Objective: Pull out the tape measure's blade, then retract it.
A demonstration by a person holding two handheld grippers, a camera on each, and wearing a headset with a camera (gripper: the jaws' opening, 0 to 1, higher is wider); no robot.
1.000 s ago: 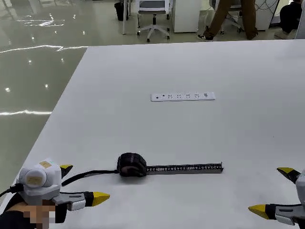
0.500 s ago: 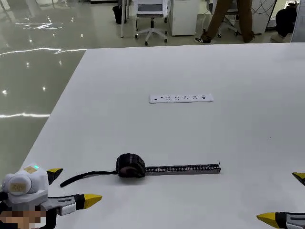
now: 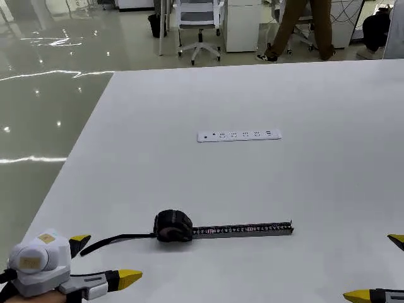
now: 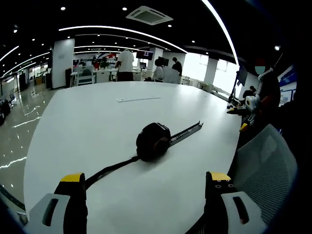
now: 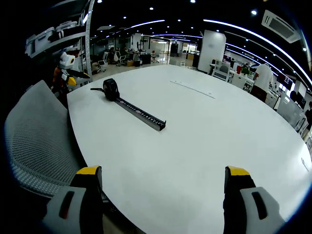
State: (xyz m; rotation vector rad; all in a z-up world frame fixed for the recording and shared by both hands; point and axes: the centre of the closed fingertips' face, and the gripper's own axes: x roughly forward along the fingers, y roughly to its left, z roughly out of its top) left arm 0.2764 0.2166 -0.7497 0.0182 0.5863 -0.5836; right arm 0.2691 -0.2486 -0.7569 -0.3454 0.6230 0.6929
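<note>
Left claw (image 3: 106,257) and right claw (image 3: 375,266) both gape wide, held low

The place was an open-plan office. A large white tabletop (image 3: 315,189) carried a long white power strip (image 3: 239,136) with a row of sockets. Beyond it stretched a glossy pale floor (image 3: 44,95) that mirrored the ceiling lights. On that floor stood a swivel chair with a grey seat and white star base (image 3: 201,12), beside a plain white cabinet (image 3: 243,25), with a person in brown trousers (image 3: 303,25) standing near. The left gripper view showed long white light strips (image 4: 122,30) curving over a dark ceiling, a square air-conditioning vent (image 4: 148,14) and people standing at far desks (image 4: 125,61). A grey mesh chair back (image 5: 34,141) stood at the tabletop's edge
</note>
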